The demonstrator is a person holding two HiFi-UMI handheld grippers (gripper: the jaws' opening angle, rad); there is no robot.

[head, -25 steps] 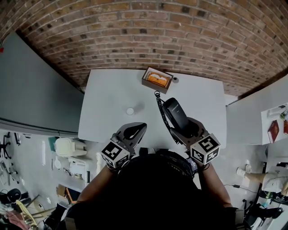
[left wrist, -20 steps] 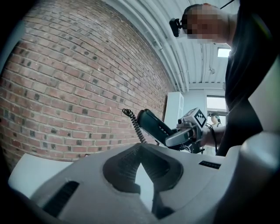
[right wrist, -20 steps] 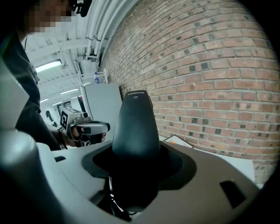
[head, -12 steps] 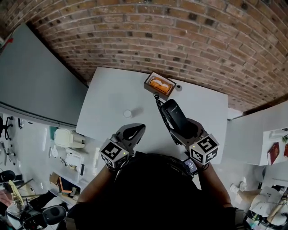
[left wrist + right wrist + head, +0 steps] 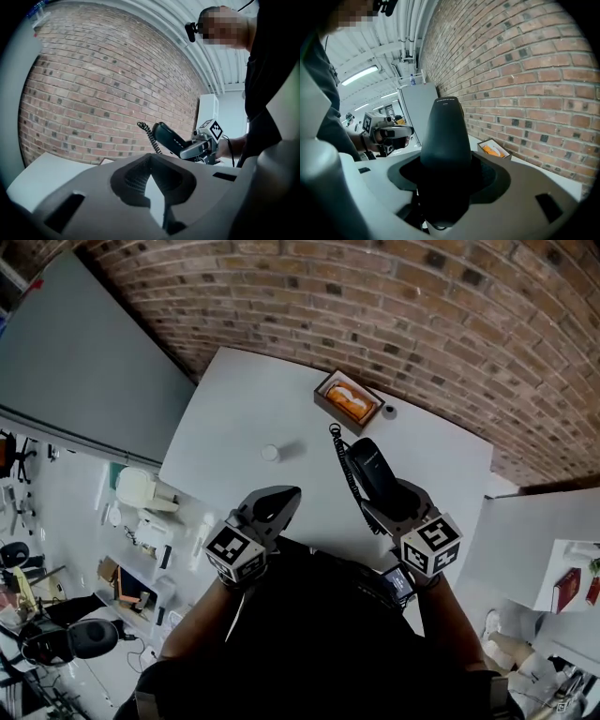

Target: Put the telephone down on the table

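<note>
My right gripper (image 5: pixel 391 504) is shut on a black telephone handset (image 5: pixel 373 472), held above the near right part of the white table (image 5: pixel 234 418). The handset's coiled black cord (image 5: pixel 339 457) hangs from its far end toward the table. In the right gripper view the handset (image 5: pixel 445 136) stands up between the jaws (image 5: pixel 443 185) and hides what lies beyond. My left gripper (image 5: pixel 275 505) hovers at the table's near edge, shut with nothing in it. From the left gripper view (image 5: pixel 151 174) the handset (image 5: pixel 168 137) shows off to the right.
An open brown box (image 5: pixel 349 401) with something orange inside sits at the table's far side, with a small grey round thing (image 5: pixel 389 412) beside it. A small white round object (image 5: pixel 270 454) lies mid-table. A brick wall (image 5: pixel 375 296) runs behind, and a grey panel (image 5: pixel 84 362) stands at the left.
The head view has swung, so the table sits more slanted in the picture. Both grippers keep nearly the same places, and the handset stays held in the right one.
</note>
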